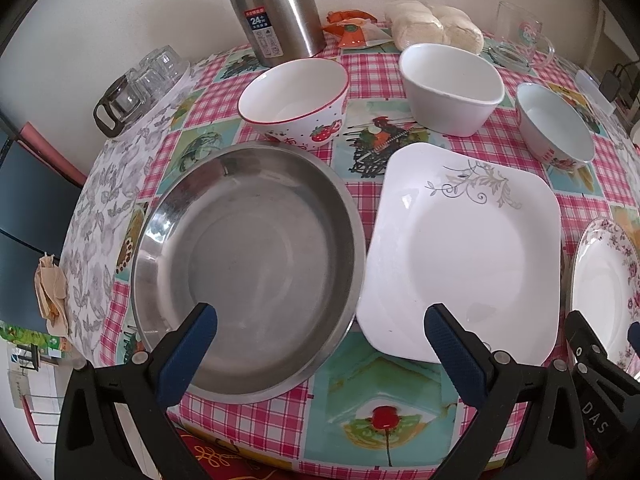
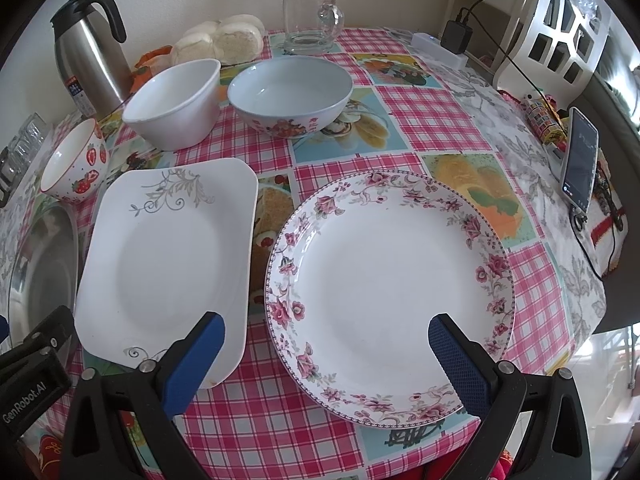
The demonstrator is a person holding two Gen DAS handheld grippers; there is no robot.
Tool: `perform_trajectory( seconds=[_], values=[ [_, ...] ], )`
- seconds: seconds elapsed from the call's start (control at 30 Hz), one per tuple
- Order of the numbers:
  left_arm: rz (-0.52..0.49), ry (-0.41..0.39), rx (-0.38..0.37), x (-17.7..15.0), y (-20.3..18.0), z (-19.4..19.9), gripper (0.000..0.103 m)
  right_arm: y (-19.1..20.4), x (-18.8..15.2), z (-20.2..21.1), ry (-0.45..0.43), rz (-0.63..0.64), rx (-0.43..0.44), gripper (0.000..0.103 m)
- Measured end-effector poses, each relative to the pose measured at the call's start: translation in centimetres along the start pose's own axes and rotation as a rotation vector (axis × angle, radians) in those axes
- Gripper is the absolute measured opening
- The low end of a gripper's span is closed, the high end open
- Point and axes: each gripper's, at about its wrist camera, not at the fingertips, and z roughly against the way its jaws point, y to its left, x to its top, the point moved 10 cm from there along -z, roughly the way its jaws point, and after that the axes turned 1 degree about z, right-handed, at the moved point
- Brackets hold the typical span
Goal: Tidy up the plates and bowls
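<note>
Both grippers, left gripper and right gripper, hover with fingers spread and empty over the bench, where steel pan, square plate and floral plate front three separate bowls.

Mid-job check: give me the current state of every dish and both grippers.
Steel pan: empty, on the table.
Square plate: empty, unstacked.
Floral plate: empty, unstacked.
Strawberry bowl: upright, empty.
White bowl: upright, empty.
Flowered bowl: upright, empty.
Glass mug: upright, empty.
Left gripper: open, holding nothing.
Right gripper: open, holding nothing.
</note>
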Motion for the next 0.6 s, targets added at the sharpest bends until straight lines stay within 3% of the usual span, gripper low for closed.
perform_trajectory(
  seconds=[0.17,0.37,0.6],
  values=[
    [0.058,0.066,-0.002,-0.3,2.5,-0.6,0.103,1.6,-0.2,0.0,-0.001,0.022,0.013,0.103],
    [0.226,0.123,-0.057,-1.0,6.6,-1.7,0.103,5.4,0.0,0.6,-0.034,0.072,0.062,0.103],
    [0.438,0.089,-0.122,-1.3,11.3,-2.9,0.103,9.9,0.0,0.9,-0.061,0.147,0.102,0.103]
  ],
)
